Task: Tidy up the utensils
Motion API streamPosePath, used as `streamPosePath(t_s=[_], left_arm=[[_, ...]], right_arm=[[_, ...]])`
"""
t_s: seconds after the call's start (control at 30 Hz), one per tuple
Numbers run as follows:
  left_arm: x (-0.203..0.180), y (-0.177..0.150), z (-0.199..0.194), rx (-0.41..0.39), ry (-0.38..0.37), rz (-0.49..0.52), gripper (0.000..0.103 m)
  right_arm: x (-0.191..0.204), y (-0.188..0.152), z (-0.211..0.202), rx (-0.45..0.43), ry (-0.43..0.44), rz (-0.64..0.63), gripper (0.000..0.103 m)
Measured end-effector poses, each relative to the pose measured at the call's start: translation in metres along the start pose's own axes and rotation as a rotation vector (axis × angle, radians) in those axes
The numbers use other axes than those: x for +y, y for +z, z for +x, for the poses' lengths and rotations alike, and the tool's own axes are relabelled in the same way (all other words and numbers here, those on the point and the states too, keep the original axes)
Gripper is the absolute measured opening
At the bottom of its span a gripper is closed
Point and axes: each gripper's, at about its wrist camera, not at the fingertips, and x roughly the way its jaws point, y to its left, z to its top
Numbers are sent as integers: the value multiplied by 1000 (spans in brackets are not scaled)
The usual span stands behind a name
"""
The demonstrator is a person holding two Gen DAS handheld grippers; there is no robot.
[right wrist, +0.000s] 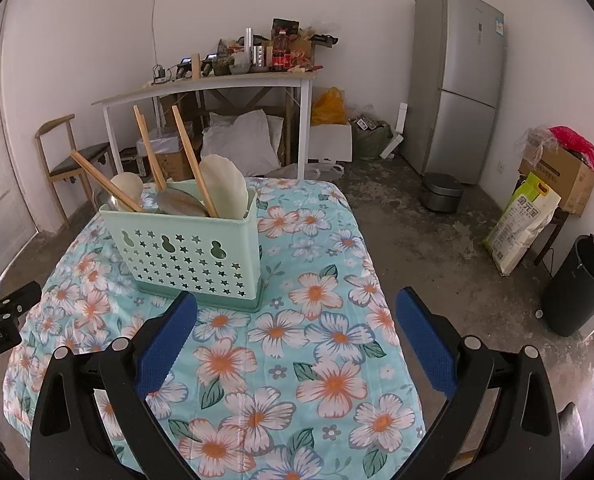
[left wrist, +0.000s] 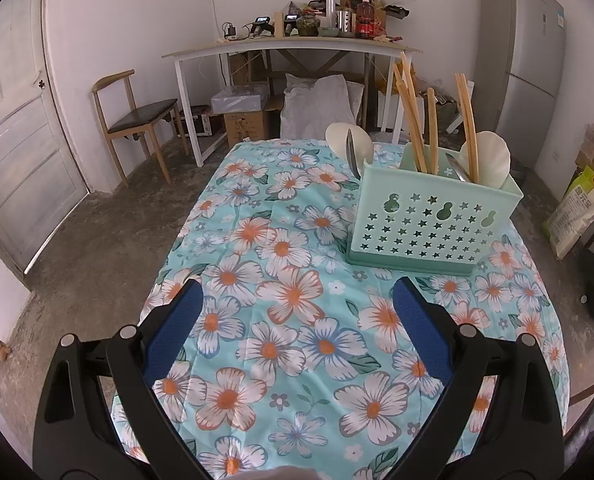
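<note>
A mint-green utensil holder (left wrist: 433,224) (right wrist: 189,252) with star-shaped holes stands on the floral tablecloth (left wrist: 297,320) (right wrist: 297,340). Wooden chopsticks (left wrist: 411,120) (right wrist: 191,156), white spoons (left wrist: 493,156) (right wrist: 223,184) and metal utensils (left wrist: 353,152) (right wrist: 179,202) stick up out of it. My left gripper (left wrist: 297,300) hovers open over the cloth, in front and to the left of the holder, holding nothing. My right gripper (right wrist: 297,312) is open and empty too, with the holder just beyond its left finger. The left gripper's black body (right wrist: 1,312) shows at the left edge of the right wrist view.
A white desk (left wrist: 289,46) (right wrist: 201,88) piled with bottles and clutter stands at the back wall, a wooden chair (left wrist: 137,116) to its left. A grey fridge (right wrist: 457,84) stands at the right, with a rice bag (right wrist: 521,224), black bin (right wrist: 581,284) and cardboard boxes (right wrist: 557,172) nearby.
</note>
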Motion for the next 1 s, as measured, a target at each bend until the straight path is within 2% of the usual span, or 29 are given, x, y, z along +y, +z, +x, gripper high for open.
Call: streamPosePath(t_s=[1.0], left_arm=[[-1, 1, 1, 3, -2, 1, 92]], right_arm=[[0, -1, 4, 4, 9, 3, 97]])
